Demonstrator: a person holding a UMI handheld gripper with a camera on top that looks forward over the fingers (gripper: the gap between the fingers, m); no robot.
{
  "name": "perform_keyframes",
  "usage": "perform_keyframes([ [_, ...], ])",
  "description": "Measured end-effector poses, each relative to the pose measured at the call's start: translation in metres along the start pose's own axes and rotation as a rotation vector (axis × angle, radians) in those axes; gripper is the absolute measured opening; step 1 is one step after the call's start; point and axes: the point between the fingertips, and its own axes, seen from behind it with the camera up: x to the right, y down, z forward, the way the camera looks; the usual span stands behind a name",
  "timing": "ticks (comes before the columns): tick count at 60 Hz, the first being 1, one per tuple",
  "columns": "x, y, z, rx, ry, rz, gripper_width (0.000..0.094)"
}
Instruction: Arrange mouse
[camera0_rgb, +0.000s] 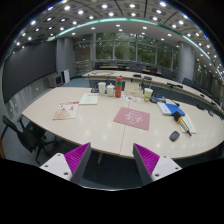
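A dark computer mouse (174, 136) lies on the white table (100, 125), far ahead and to the right of my fingers. A pink mouse mat (131, 118) lies on the table to the left of the mouse, apart from it. My gripper (111, 160) is open and empty. Its two fingers with magenta pads (75, 158) are held above the table's near edge, well short of both the mouse and the mat.
Papers (66, 111) lie at the left of the table. Several cups and bottles (118, 88) stand at the far middle. A black item (186, 124) and cables lie near the mouse. A dark chair (20, 132) stands at the table's left side.
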Motion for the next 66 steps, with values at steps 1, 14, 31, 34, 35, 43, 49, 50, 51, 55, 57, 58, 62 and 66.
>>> perform_keyframes([
  [1,0.003,0.002,0.000,-0.004,0.006,0.001,0.0862],
  [14,0.098,0.059,0.017,-0.040,0.111,0.025,0.0856],
  [31,0.270,0.107,0.080,-0.045,0.247,0.094,0.0860],
  [34,0.300,0.106,0.099,-0.018,0.257,0.101,0.0860],
  [35,0.309,0.106,0.106,-0.015,0.260,0.104,0.0859],
  [43,0.367,0.104,0.173,-0.017,0.261,0.146,0.0856],
  [49,0.395,0.097,0.217,-0.009,0.240,0.171,0.0855],
  [50,0.399,0.097,0.223,-0.013,0.236,0.174,0.0854],
  [51,0.402,0.096,0.229,-0.016,0.233,0.177,0.0854],
  [55,0.416,0.095,0.251,-0.029,0.226,0.192,0.0855],
  [57,0.420,0.095,0.262,-0.032,0.218,0.204,0.0854],
  [58,0.421,0.094,0.267,-0.034,0.211,0.211,0.0856],
  [62,0.426,0.090,0.281,-0.035,0.191,0.239,0.0858],
  [66,0.430,0.079,0.293,-0.027,0.183,0.235,0.0849],
])
